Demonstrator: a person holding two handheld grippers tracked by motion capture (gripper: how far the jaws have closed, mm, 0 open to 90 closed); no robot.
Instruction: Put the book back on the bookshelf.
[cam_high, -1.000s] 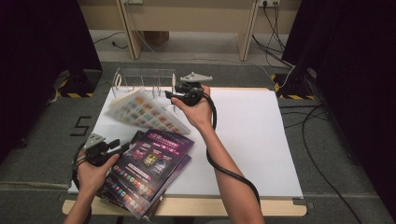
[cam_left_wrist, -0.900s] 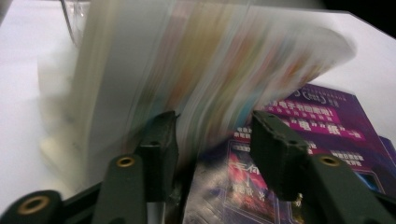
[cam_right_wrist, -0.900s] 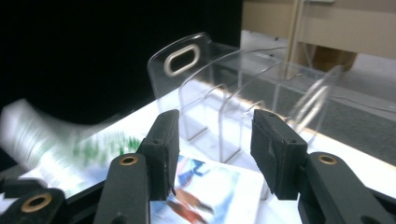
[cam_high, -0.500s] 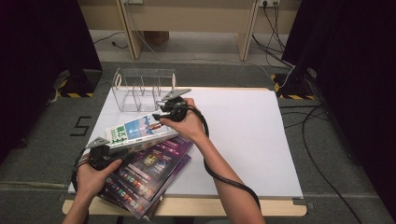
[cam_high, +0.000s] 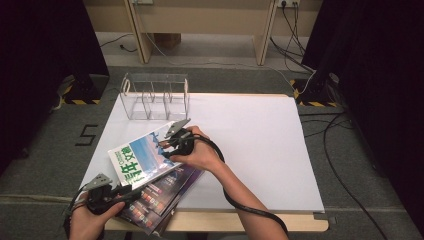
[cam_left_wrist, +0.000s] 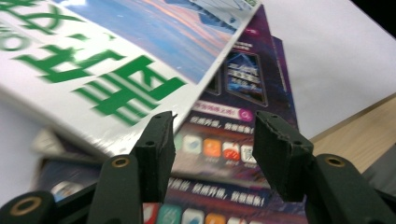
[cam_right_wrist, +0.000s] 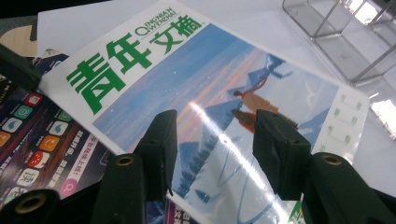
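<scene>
- Lying flat now, the magazine (cam_high: 142, 156) with green lettering has come down from beside the clear rack (cam_high: 155, 96) onto the purple magazines (cam_high: 160, 195) at the bench (cam_high: 260, 145) front edge.
- Right gripper (cam_high: 166, 145) just widened, spread above its cover, gripping nothing.
- Left gripper (cam_high: 131, 192) spread too, at its near corner; re-gripping probably comes next.

Even, soft light falls from above on the white tabletop sheet (cam_high: 250, 145) in the high view, which stays bright while black curtains either side of it sink into near darkness. Shadows beside the clear acrylic rack (cam_high: 155, 97) are faint. That view is a little soft and grainy. In the right gripper view a white streak of glare runs across the glossy blue-and-white magazine with green lettering (cam_right_wrist: 224, 116), and the rack behind it blows out bright. In the left gripper view the magazine's green letters smear with motion blur, while the dark purple magazines (cam_left_wrist: 233, 140) beneath read slightly sharper.
</scene>
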